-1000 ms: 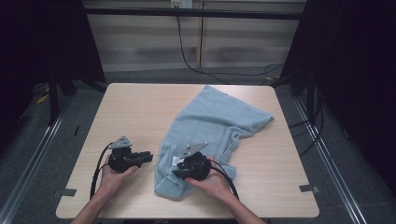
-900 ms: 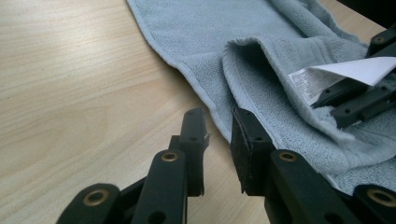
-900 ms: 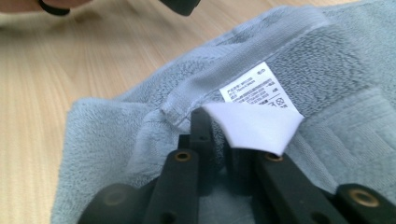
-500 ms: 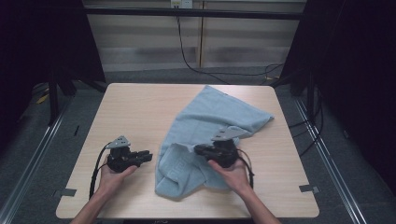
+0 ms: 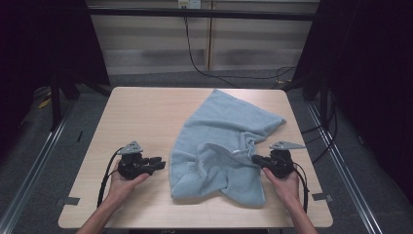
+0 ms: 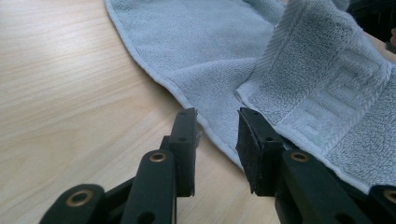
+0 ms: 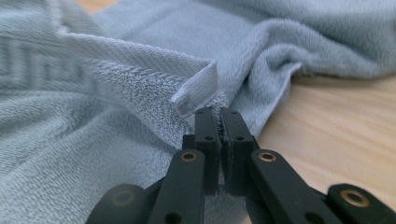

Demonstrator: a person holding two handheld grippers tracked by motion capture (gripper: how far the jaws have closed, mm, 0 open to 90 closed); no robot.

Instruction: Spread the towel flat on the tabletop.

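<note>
The room around the work is dark: black curtains hang on both sides, and a pale panelled wall closes the far end under a black crossbar. A black cable drops down that wall and runs off along the grey carpeted floor. A metal floor rail passes along the left of the table, and another passes along the right.

The table is a rectangle of light wood grain with rounded corners; its left half lies bare. 2 strips of grey tape sit near its front corners.

A light blue towel lies rumpled over the middle and right of the table, 1 corner reaching toward the far right edge, its near part folded over itself. A woven band shows near its hem in both gripper views.

The right gripper, held in the person's right hand near the front right of the table, has its jaws clenched on the towel's hemmed edge; in the right gripper view the cloth is pinched between the pads and lifts into a small fold above them.

The left gripper, in the left hand, rests on bare wood just beside the towel's left edge. Its jaws have just been opening and stand apart, the towel's hem lying right in front of the gap, with no pad pressing on it.
</note>
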